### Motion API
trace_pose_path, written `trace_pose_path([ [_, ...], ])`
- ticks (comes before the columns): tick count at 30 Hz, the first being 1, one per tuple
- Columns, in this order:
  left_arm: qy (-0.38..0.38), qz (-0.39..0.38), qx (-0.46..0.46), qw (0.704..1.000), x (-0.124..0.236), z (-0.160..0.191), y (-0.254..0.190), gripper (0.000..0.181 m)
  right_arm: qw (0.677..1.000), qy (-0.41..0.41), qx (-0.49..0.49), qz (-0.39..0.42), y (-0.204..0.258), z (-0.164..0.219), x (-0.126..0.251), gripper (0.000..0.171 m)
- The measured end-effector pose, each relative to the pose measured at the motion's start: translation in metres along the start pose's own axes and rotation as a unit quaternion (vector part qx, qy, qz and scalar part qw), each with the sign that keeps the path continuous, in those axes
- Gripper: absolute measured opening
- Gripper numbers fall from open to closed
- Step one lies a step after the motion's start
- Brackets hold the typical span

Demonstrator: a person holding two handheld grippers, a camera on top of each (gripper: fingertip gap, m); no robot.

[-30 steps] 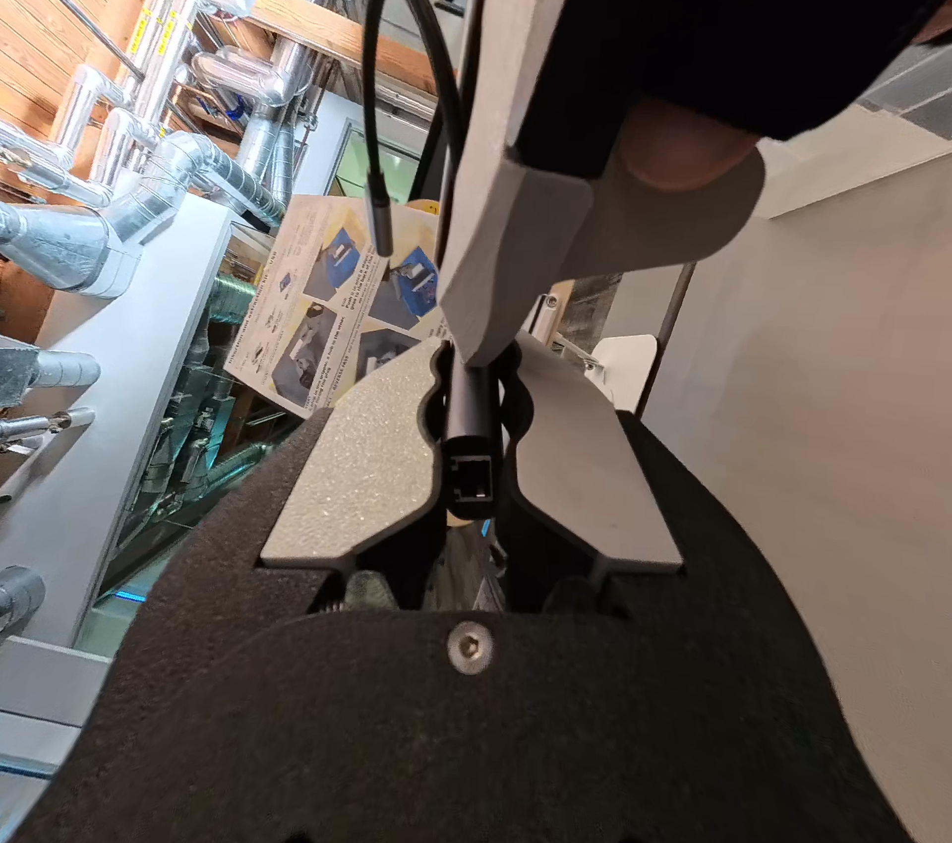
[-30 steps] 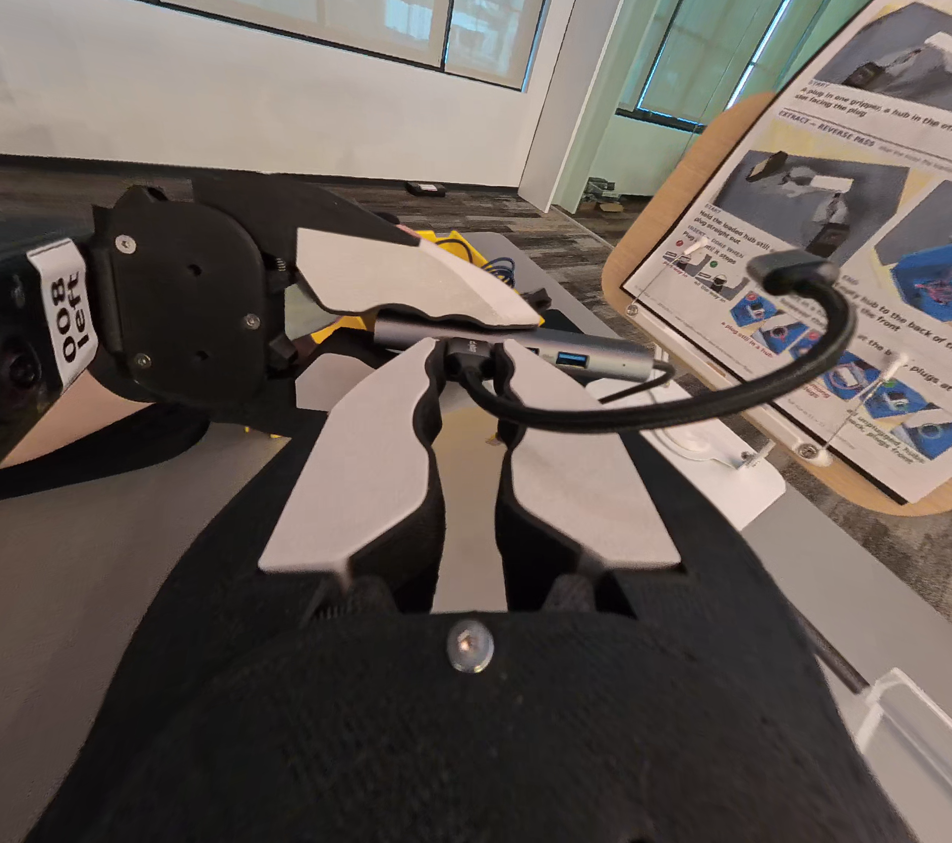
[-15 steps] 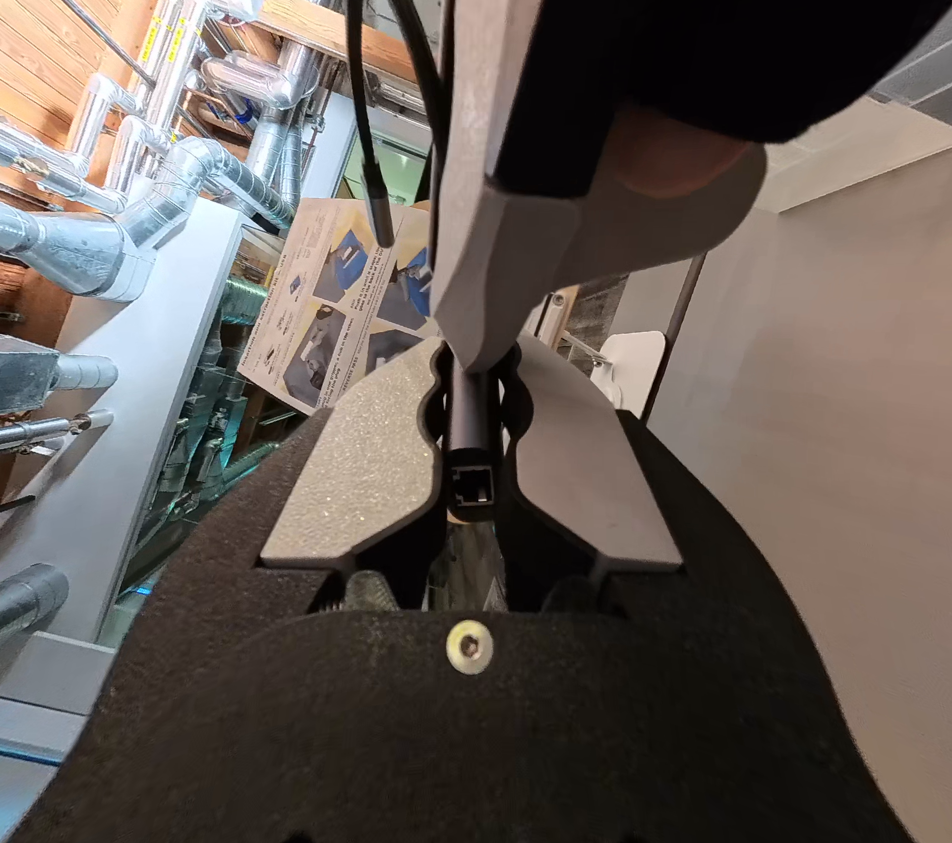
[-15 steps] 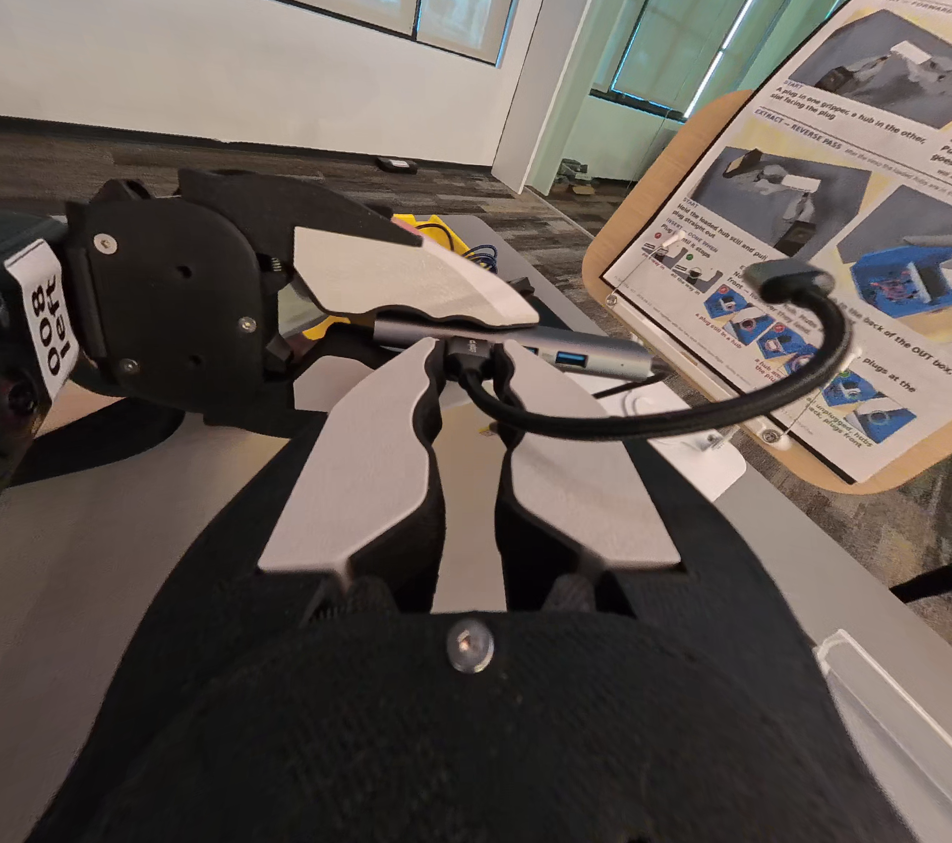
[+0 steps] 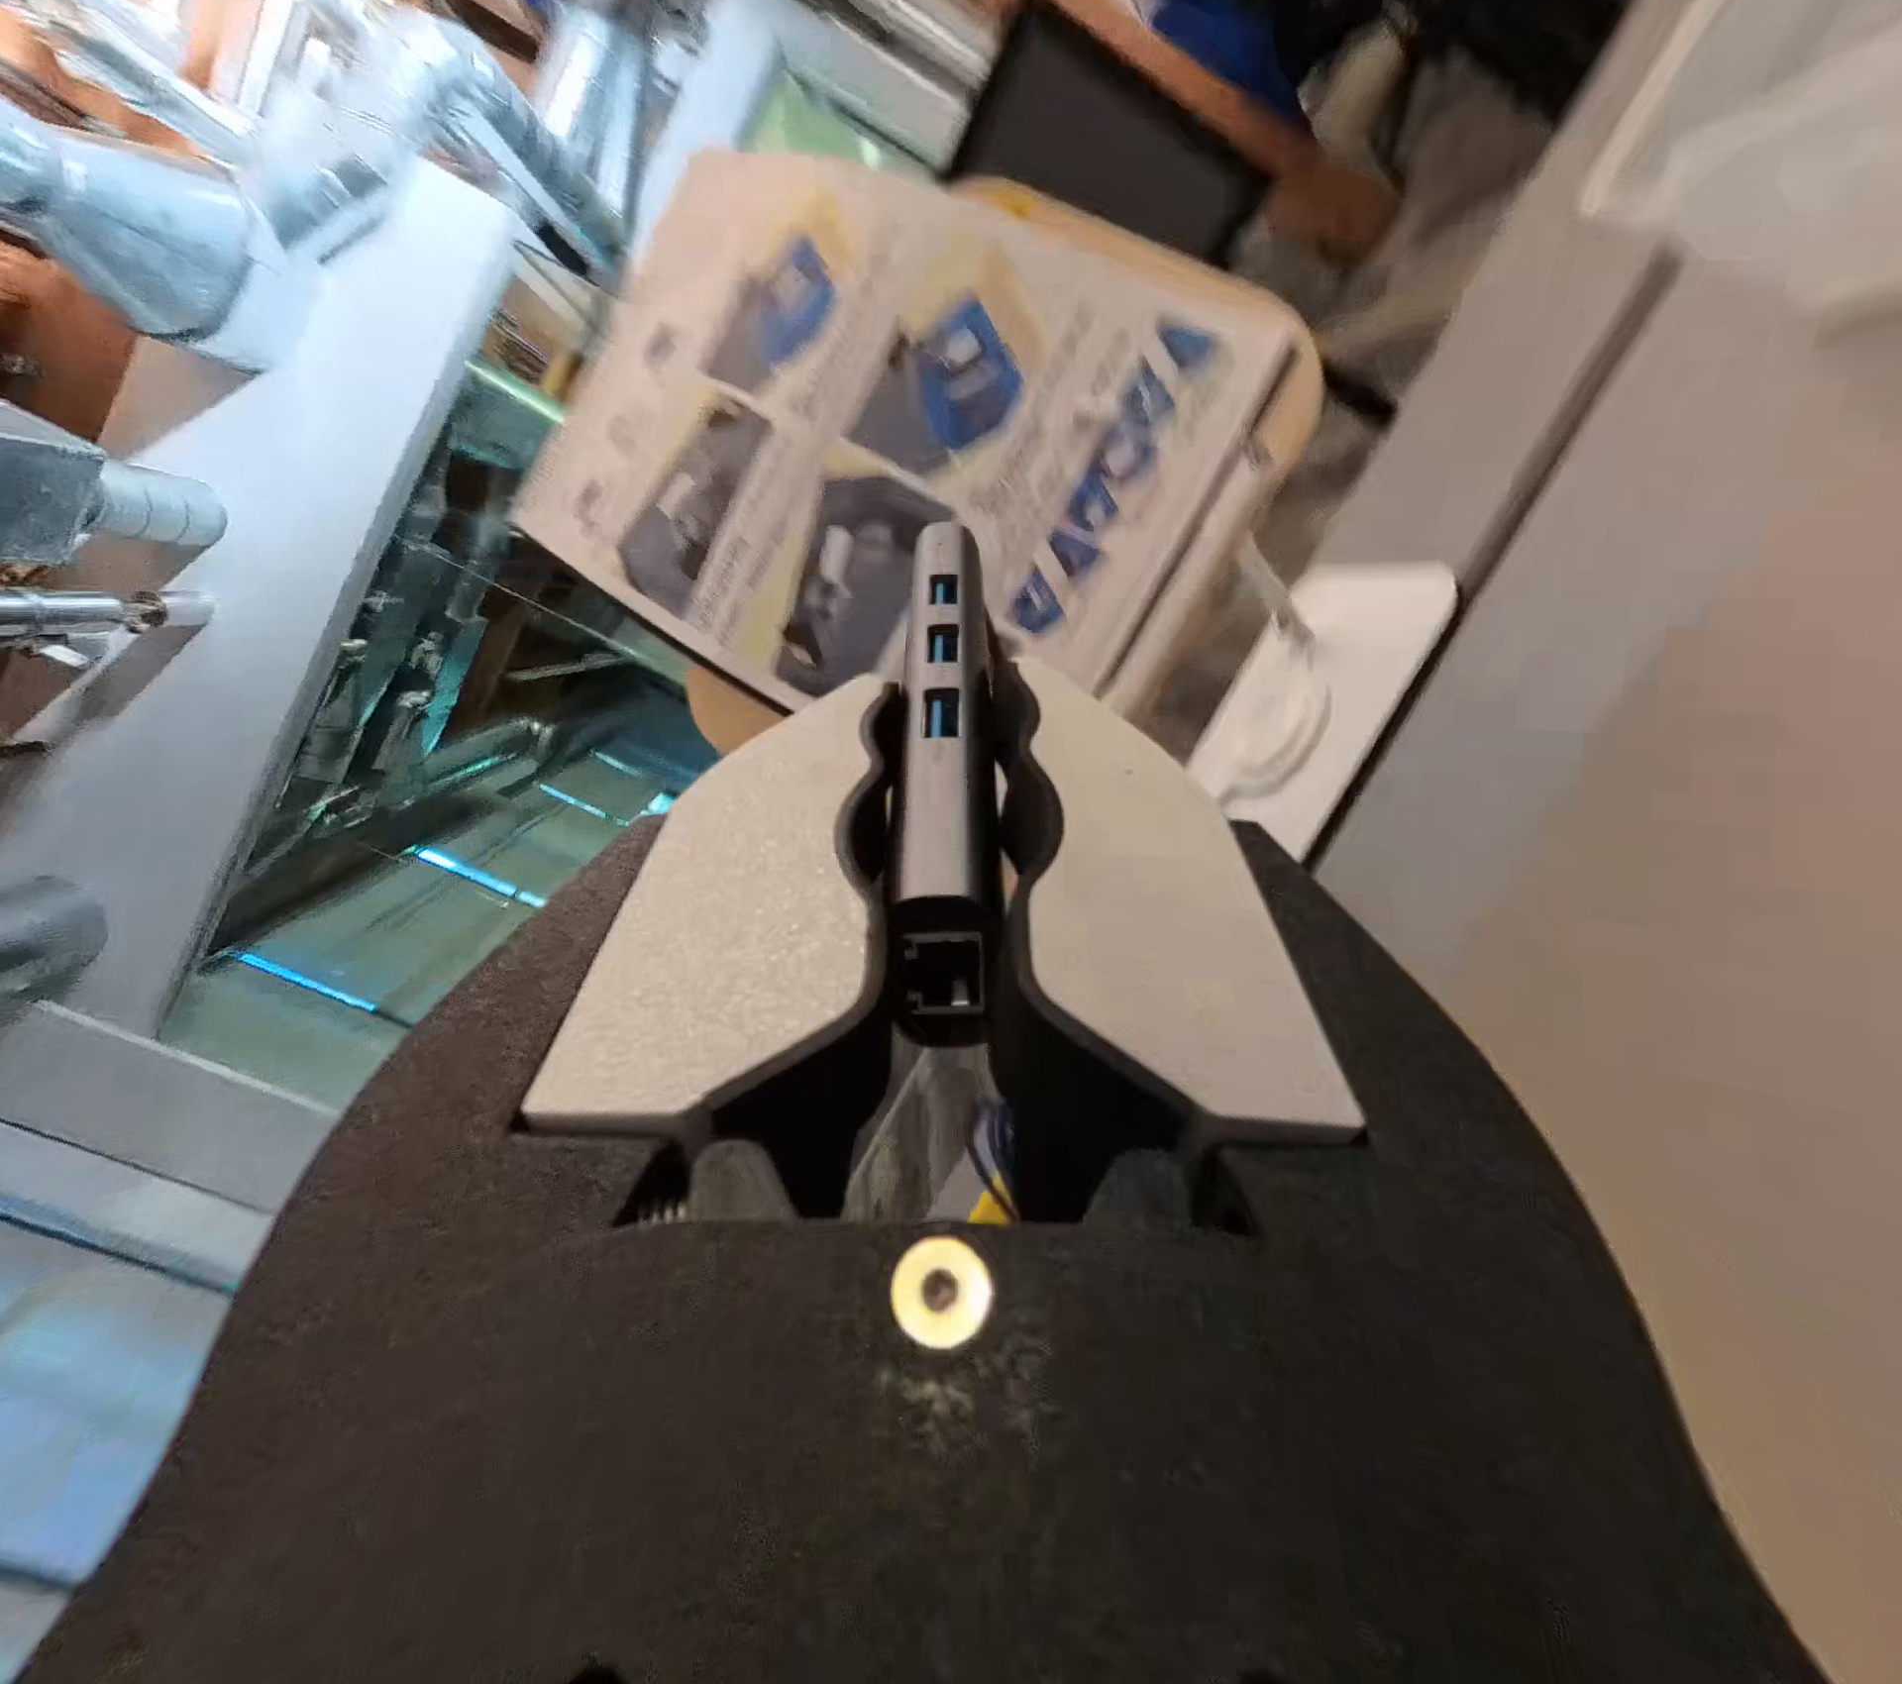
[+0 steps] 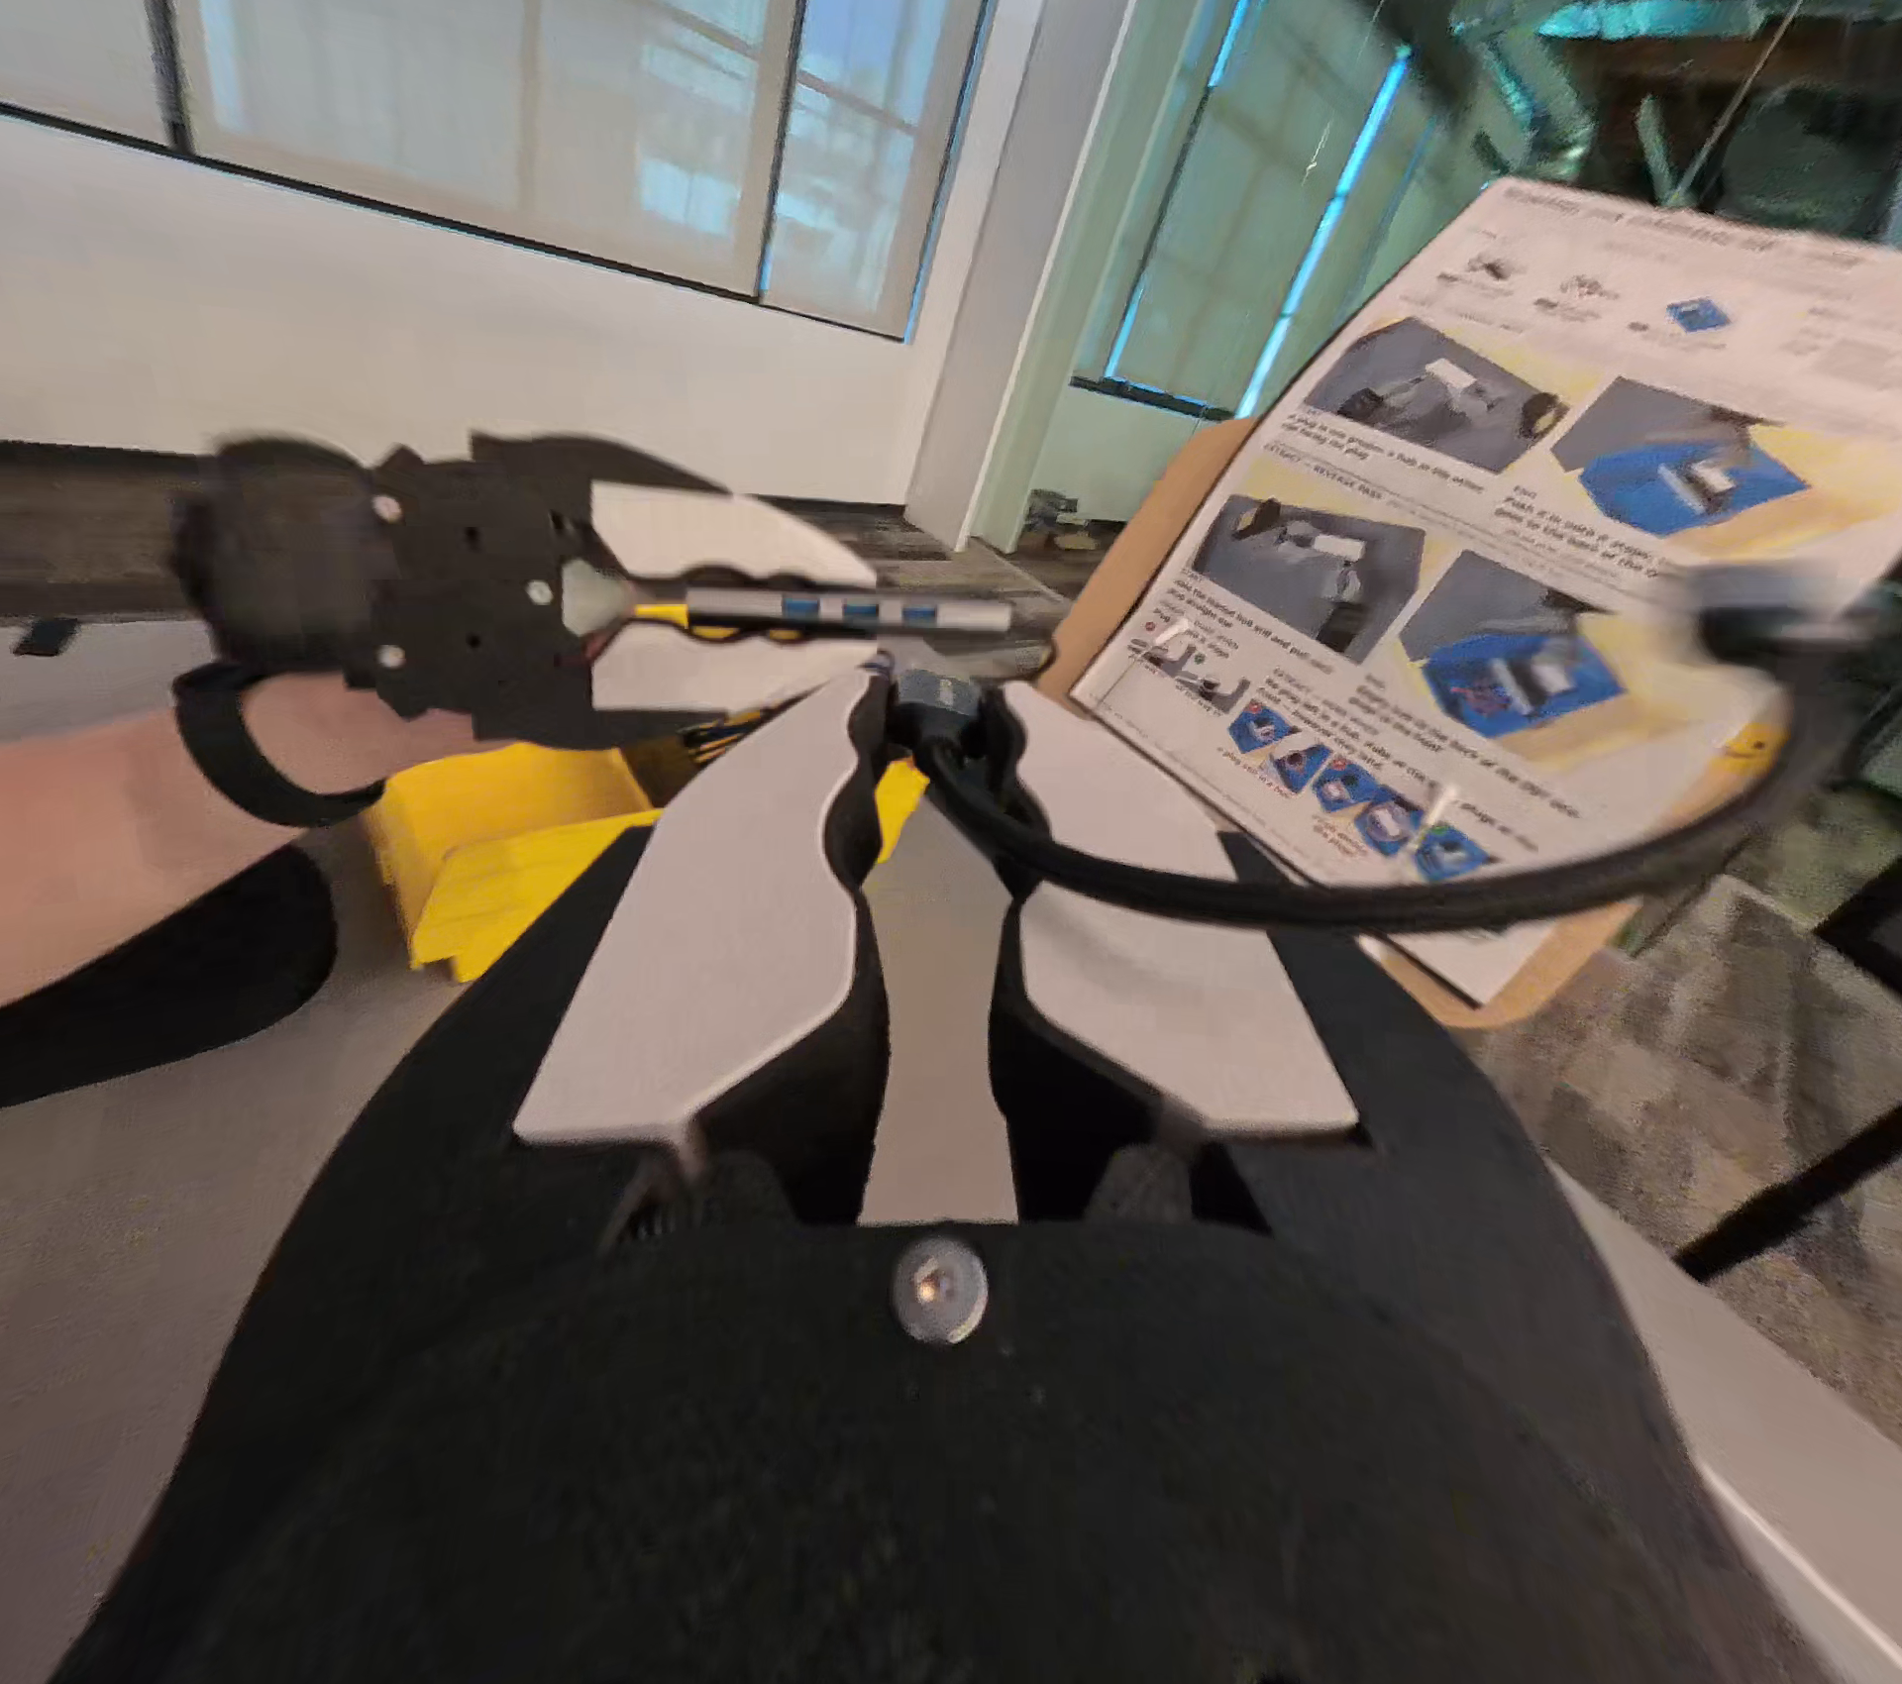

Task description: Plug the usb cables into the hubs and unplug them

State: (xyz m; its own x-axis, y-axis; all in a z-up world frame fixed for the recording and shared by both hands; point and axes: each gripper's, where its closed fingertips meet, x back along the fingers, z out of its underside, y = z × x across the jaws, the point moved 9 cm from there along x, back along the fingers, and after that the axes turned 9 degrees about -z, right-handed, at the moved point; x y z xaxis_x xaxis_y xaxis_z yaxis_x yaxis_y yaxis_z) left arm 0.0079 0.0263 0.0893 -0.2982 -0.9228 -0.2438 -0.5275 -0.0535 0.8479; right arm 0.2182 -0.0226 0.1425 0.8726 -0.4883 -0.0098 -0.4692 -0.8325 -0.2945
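Since the earlier frames the two grippers have been drawing apart: the right gripper's finger, which was filling the top of the left wrist view, is gone from it, and the plug is now sitting clear of the hub. The left gripper [image 5: 942,688] is pinching the hub [image 5: 939,770] lengthwise between its fingers, so the row of three blue ports is facing up and outward, free for a plug to reach; the square socket end is pointing back at the camera. The right gripper [image 6: 931,693] is pinching the USB plug [image 6: 935,693] right at its tips, contacts forward, with the black cable [image 6: 1338,899] looping off to the right and its far connector [image 6: 1750,616] hanging free and blurred. Holding by the plug body rather than the cord is likely giving a stiff, aimable grip. The right wrist view is showing what the left cannot: the left gripper [image 6: 720,595] from the side, the hub [image 6: 854,611] lying level in it, the plug just below and apart from it, the person's hand [image 6: 134,780] in its strap, and a yellow bin [image 6: 494,842] on the table [image 6: 154,1223]. The left wrist view alone is showing the hub's end socket. Both are showing the instruction sheet [image 6: 1523,605] on its board, blurred by motion. My judgement: the unplug is just finishing.
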Motion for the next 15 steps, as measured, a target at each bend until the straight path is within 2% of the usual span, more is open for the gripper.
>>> trace_pose_path([
  [2, -0.031, -0.002, 0.011, 0.999, 0.006, -0.017, 0.007, 0.016, 1.0, -0.002, -0.014, -0.01, -0.005, 0.002, -0.002, 0.019],
  [4, -0.036, 0.006, -0.02, 0.999, 0.01, -0.025, 0.004, 0.016, 1.0, 0.018, -0.001, -0.013, -0.007, 0.005, -0.005, 0.018],
  [11, -0.052, 0.029, -0.046, 0.997, 0.012, -0.03, -0.008, 0.017, 0.996, 0.067, 0.017, -0.057, -0.002, 0.015, -0.015, 0.018],
  [15, -0.05, 0.042, -0.055, 0.996, 0.011, -0.03, -0.013, 0.016, 0.985, 0.145, 0.037, -0.087, -0.007, 0.019, -0.009, 0.018],
])
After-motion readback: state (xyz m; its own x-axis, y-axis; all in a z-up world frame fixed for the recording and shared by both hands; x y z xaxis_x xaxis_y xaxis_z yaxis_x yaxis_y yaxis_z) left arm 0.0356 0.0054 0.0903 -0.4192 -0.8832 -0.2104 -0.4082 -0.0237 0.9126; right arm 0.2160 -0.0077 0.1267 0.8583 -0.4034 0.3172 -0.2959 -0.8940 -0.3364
